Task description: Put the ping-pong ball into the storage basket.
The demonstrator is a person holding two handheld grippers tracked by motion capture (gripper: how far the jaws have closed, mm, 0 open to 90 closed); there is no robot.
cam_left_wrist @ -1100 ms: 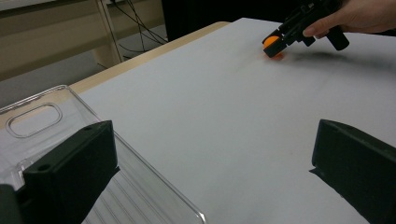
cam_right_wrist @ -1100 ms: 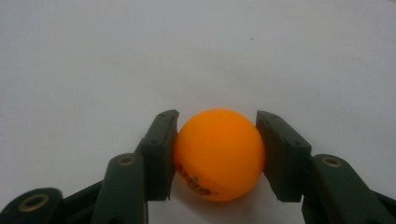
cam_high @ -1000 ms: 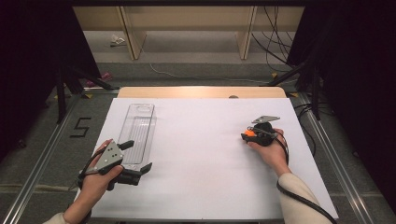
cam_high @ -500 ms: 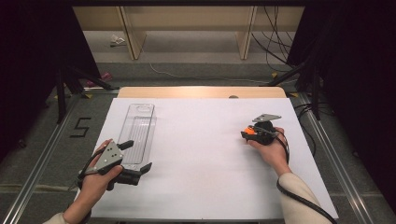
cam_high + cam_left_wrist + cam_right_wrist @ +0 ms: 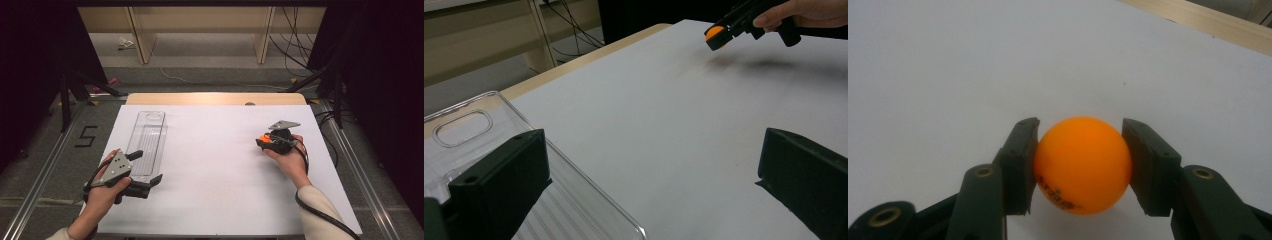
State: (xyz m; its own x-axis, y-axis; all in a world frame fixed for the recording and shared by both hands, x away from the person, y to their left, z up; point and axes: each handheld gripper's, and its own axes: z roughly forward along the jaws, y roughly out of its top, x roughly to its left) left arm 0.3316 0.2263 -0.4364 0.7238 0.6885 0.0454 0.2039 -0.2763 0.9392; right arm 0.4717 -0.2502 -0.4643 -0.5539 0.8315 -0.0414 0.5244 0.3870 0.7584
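Observation:
An orange ping-pong ball [image 5: 1082,162] sits pinched between the two black jaws of my right gripper [image 5: 1080,131], just above the white table top. In the high view the ball [image 5: 263,137] and right gripper [image 5: 262,142] are at the table's right, pointing left. The left gripper view shows that same gripper [image 5: 731,27] with the ball [image 5: 713,35] far off. My left gripper [image 5: 147,167] rests at the near left, jaws wide apart. The near end of a clear plastic tray [image 5: 148,137] lies between them. In the left gripper view the tray [image 5: 479,130] lies by the left jaw, untouched.
White sheet [image 5: 215,170] covers the table, with a wooden strip [image 5: 215,98] at its far edge. Metal rails run along both sides, and a floor mark "5" [image 5: 86,136] lies to the left. Cables and shelf legs stand beyond the table.

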